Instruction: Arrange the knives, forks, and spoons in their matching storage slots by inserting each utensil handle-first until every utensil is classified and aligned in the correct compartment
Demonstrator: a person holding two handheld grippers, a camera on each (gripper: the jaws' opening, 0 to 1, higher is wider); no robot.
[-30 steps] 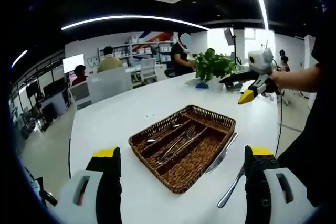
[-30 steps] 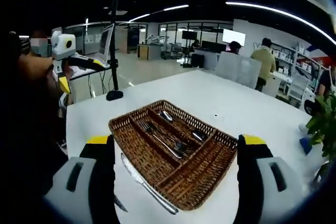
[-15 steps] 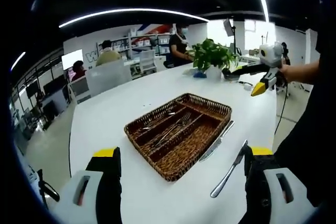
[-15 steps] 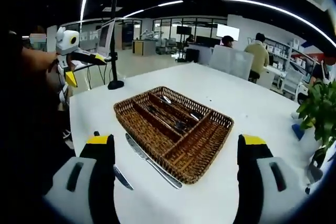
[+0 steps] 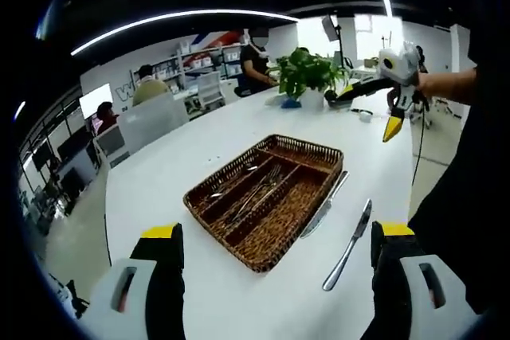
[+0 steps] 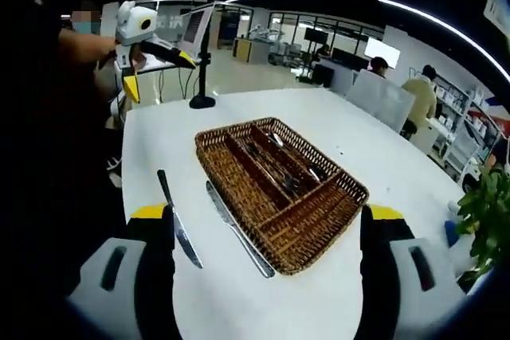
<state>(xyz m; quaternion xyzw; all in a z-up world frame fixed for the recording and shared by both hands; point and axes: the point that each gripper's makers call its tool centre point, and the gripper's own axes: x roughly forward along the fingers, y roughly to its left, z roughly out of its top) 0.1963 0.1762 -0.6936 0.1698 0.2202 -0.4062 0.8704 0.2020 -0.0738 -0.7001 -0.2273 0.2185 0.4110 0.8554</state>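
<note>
My left claw (image 5: 271, 272) and right claw (image 6: 267, 264) both hang spread wide and empty above the white table (image 5: 175, 173). The wicker tray (image 6: 279, 193) sits mid-table with forks and spoons (image 6: 283, 173) in its slots. 2 knives lie on the table outside it: 1 knife (image 6: 237, 230) just beside the tray, another knife (image 6: 177, 224) nearer the edge. A potted plant (image 5: 307, 77) stands at the far end, and people sit at desks beyond.

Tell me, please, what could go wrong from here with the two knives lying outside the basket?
The flat knife may be hard for open jaws to pinch off the table. The other knife lies hard against the wicker basket, so a grab might nudge the basket. The forks already look crowded.
</note>
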